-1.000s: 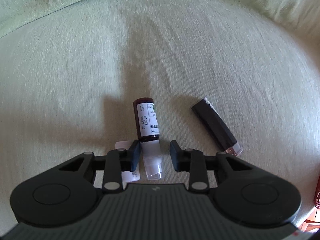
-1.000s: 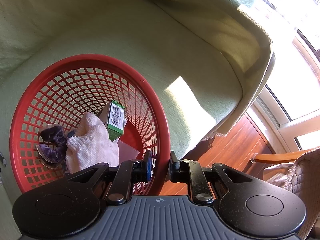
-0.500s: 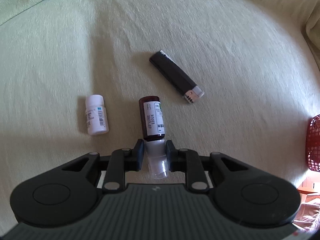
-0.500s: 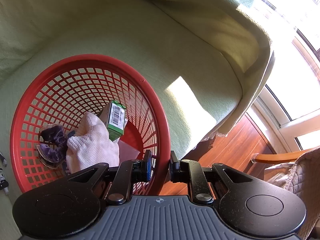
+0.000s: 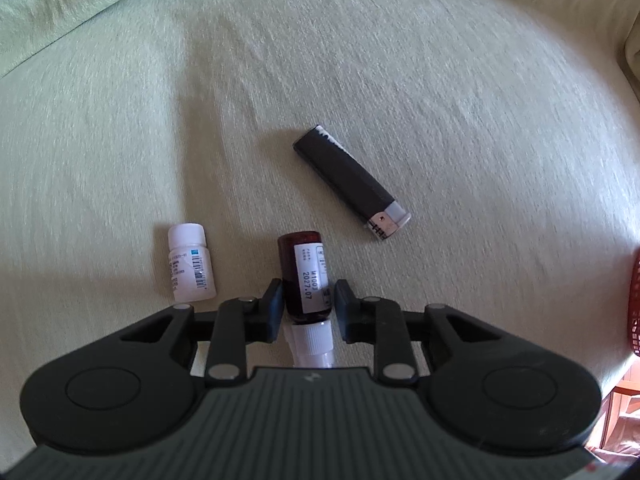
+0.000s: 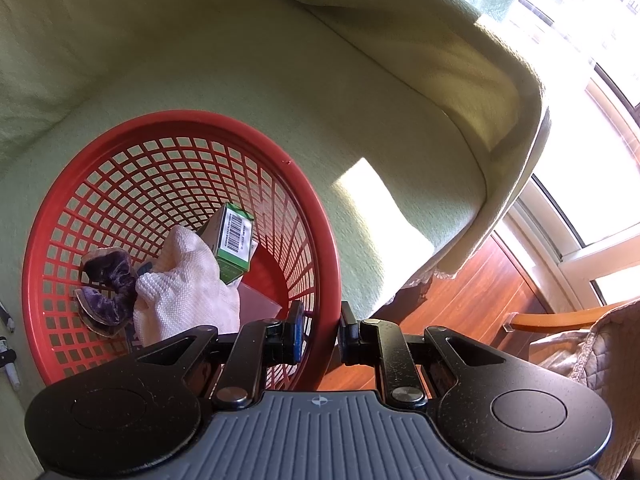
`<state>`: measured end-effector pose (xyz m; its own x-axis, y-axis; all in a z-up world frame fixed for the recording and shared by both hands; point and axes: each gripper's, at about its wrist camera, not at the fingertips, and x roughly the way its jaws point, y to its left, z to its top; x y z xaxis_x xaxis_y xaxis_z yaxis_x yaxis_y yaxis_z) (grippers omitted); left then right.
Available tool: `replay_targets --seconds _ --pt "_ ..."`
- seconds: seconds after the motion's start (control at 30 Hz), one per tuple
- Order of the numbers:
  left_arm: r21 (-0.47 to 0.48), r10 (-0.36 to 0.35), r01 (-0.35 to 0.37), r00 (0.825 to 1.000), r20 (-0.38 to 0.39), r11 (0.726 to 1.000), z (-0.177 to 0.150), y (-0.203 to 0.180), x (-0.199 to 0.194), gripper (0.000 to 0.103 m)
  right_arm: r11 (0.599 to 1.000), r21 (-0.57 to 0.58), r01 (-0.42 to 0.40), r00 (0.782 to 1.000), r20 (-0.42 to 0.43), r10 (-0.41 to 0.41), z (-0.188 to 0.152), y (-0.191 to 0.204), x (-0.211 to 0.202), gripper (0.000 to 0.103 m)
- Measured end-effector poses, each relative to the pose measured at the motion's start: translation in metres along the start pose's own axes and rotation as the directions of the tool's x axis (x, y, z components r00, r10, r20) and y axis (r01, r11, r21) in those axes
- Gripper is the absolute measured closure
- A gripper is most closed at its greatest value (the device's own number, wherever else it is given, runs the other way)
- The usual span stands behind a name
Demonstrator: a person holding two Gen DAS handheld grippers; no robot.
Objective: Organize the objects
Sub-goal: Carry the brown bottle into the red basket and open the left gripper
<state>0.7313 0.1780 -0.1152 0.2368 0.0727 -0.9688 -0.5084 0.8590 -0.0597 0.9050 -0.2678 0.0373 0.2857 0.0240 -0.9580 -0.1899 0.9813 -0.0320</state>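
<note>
Two tools: left (image 5: 306,304) grasps brown bottle (image 5: 304,276), right (image 6: 320,330) clenches basket (image 6: 120,152); green sofa (image 5: 440,80).

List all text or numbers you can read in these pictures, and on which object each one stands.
"M100", cut off, and "2027.07": label of the dark brown bottle held in the left gripper.
White pill bottle: barcode and print, too small to read.
Green box in the red basket: barcode only, digits unreadable.
Black lighter: no text.
</note>
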Motion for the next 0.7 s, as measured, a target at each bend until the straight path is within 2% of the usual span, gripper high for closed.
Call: replay_targets --seconds 0.33,0.53,0.7 --pt "0.035 0.047 -0.047 0.999 -0.004 0.998 -0.002 -0.013 -0.004 0.084 1.0 -0.009 -0.016 1.0 0.011 0.017 -0.003 -0.003 0.0 0.09" --pt "0.085 0.041 -0.042 0.999 0.003 0.996 -0.004 -0.034 -0.021 0.084 0.999 -0.012 -0.031 0.999 0.011 0.031 -0.004 -0.005 0.002 0.09" --pt "0.117 0.003 -0.007 0.999 0.039 0.993 -0.003 -0.059 -0.05 0.084 0.999 -0.013 -0.048 0.999 0.013 0.048 -0.004 -0.007 0.002 0.09"
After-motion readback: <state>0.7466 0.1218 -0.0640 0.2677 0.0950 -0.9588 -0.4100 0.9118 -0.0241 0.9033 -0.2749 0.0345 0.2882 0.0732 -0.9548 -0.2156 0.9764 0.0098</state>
